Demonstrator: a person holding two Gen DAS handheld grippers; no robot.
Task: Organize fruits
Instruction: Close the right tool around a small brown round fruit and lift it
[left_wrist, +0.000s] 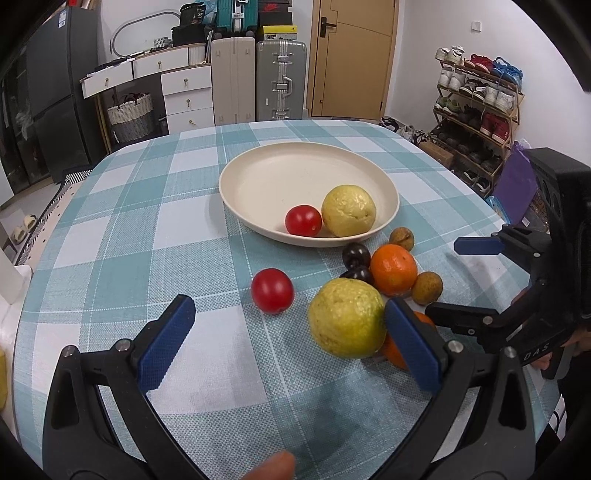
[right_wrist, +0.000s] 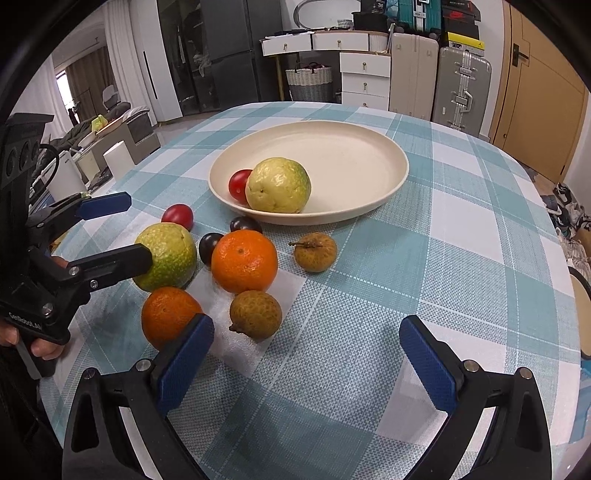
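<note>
Yellow-green guava lies on the checked cloth outside the cream plate, crowded by two oranges and dark plums; the left gripper is spread wide, one blue pad seemingly against the guava, nothing clasped; the right gripper gapes empty; closing off-centre could roll the guava into the near orange, scattering the round fruit

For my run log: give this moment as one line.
left tongs: open by guava | right tongs: open, empty | plate: guava, tomato
</note>
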